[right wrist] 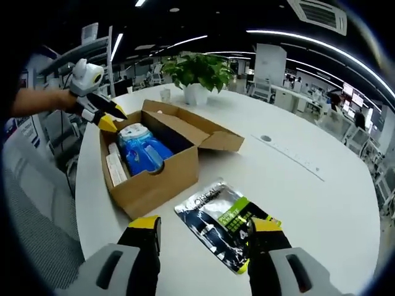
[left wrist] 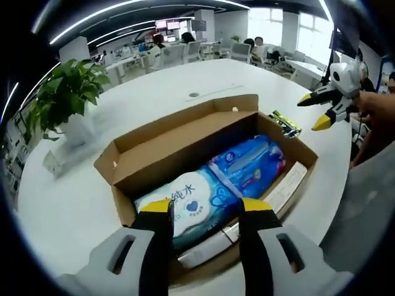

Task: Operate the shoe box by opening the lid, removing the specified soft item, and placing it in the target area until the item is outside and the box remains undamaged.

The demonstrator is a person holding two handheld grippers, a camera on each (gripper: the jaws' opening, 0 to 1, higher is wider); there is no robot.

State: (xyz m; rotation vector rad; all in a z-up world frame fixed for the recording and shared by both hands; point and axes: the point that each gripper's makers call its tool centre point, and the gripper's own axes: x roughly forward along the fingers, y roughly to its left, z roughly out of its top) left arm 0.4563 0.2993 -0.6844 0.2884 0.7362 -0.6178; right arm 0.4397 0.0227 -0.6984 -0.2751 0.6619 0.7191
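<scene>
An open cardboard shoe box (left wrist: 160, 145) (right wrist: 162, 172) sits on a white table, its lid folded back. Inside lie a blue-and-white wet wipes pack (left wrist: 194, 200) (right wrist: 137, 145) and a white flat item (left wrist: 287, 185) (right wrist: 115, 168) along one wall. My left gripper (left wrist: 203, 206) hovers open just above the wipes pack. It appears again (right wrist: 111, 117) over the box's far end, held by a hand. My right gripper (right wrist: 205, 226) stands open over a black-and-green sachet (right wrist: 223, 223) lying on the table beside the box. The same right gripper (left wrist: 315, 111) hangs open beyond the box, near the sachet (left wrist: 285, 123).
A potted plant (left wrist: 65, 98) (right wrist: 197, 77) stands on the white table (left wrist: 185, 86) (right wrist: 296, 166) beyond the box. A person's hand (left wrist: 376, 111) holds the right gripper. Office desks and chairs fill the background. The table edge runs close to the box on the person's side.
</scene>
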